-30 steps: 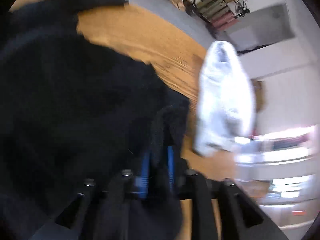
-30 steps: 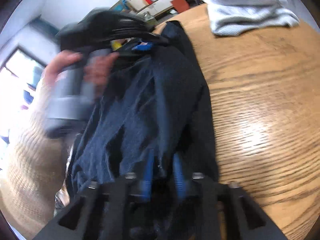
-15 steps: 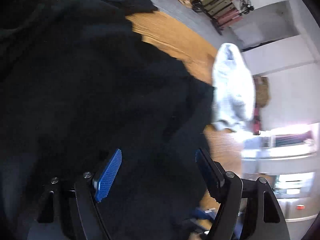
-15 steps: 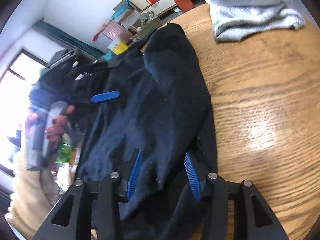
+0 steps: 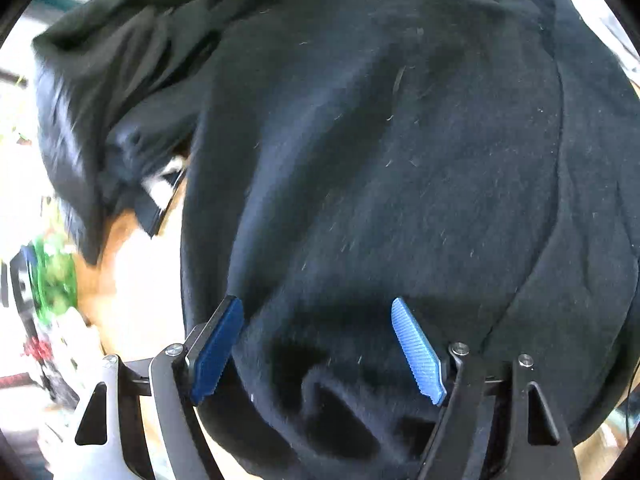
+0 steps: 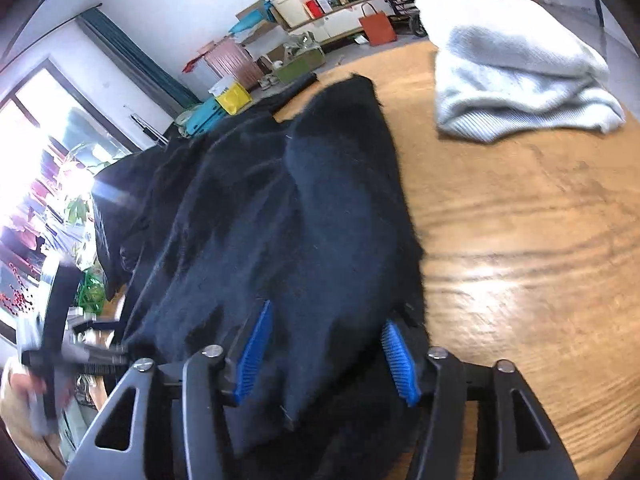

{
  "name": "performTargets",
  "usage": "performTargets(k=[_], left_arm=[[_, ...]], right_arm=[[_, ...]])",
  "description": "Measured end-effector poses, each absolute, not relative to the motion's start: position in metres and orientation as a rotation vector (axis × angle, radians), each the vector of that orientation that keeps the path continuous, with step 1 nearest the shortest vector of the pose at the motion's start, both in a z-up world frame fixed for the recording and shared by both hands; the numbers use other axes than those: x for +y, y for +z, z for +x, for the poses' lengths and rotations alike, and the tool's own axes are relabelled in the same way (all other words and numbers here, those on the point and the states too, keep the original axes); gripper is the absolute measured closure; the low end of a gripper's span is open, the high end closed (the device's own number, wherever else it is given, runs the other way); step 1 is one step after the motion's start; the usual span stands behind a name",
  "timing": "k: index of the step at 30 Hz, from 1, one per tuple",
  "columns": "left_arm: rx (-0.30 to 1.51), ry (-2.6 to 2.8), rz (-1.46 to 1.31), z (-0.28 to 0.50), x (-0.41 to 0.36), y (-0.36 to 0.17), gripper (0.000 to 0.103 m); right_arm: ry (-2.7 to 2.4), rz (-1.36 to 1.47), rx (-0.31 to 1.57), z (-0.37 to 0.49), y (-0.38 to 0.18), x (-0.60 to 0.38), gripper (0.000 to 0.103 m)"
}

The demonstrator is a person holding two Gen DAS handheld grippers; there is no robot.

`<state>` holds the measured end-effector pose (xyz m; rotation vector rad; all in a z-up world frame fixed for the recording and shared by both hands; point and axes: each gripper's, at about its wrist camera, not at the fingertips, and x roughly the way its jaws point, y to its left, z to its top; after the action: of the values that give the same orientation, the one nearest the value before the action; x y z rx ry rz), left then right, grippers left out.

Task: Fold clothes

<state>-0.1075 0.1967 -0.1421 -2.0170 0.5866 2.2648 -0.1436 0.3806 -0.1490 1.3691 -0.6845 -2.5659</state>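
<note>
A black garment (image 5: 380, 160) lies spread and partly folded on the wooden table (image 6: 520, 240); it also fills the left half of the right wrist view (image 6: 312, 208). My left gripper (image 5: 316, 312) is open just above the cloth, its blue pads apart and holding nothing. My right gripper (image 6: 326, 320) is open too, jaws standing either side of a fold of the black cloth near its edge. The left hand-held gripper (image 6: 52, 340) shows blurred at the far left of the right wrist view.
A folded white-grey sweater (image 6: 516, 72) lies on the far right part of the table. Bare wood lies between it and the black garment. Boxes, bags and shelves (image 6: 288, 40) stand on the floor beyond the table. A window (image 6: 36, 152) is at left.
Both grippers were shut on the black cloth one second ago and have opened and let it go. The left gripper has swung over the garment, which lies flatter.
</note>
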Motion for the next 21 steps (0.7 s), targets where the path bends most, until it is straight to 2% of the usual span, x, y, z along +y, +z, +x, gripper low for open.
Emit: performTargets(k=[8, 9, 11, 13, 15, 18, 21], left_arm=[[0.362, 2.304, -2.061, -0.084, 0.139, -0.143, 0.025], [0.33, 2.303, -2.062, -0.084, 0.133, -0.144, 0.021], [0.265, 2.31, -2.066, -0.083, 0.122, -0.146, 0.016], [0.204, 2.317, -2.066, -0.082, 0.111, -0.147, 0.014], [0.169, 2.324, -2.06, -0.08, 0.103, -0.148, 0.013], [0.136, 2.328, -2.046, -0.076, 0.092, -0.149, 0.013], [0.116, 2.327, -2.04, -0.074, 0.082, -0.149, 0.012]], right_arm=[[-2.712, 1.349, -0.712, -0.17, -0.15, 0.39, 0.04], [-2.725, 1.372, -0.728, -0.171, -0.153, 0.395, 0.042], [-2.738, 1.406, -0.775, -0.168, -0.161, 0.407, 0.058], [-2.728, 1.36, -0.863, -0.153, -0.16, 0.425, 0.062], [-2.704, 1.371, -0.883, -0.149, -0.159, 0.426, 0.059], [-2.675, 1.424, -0.826, -0.14, -0.149, 0.419, 0.048], [-2.646, 1.316, -0.773, -0.117, -0.119, 0.422, 0.048]])
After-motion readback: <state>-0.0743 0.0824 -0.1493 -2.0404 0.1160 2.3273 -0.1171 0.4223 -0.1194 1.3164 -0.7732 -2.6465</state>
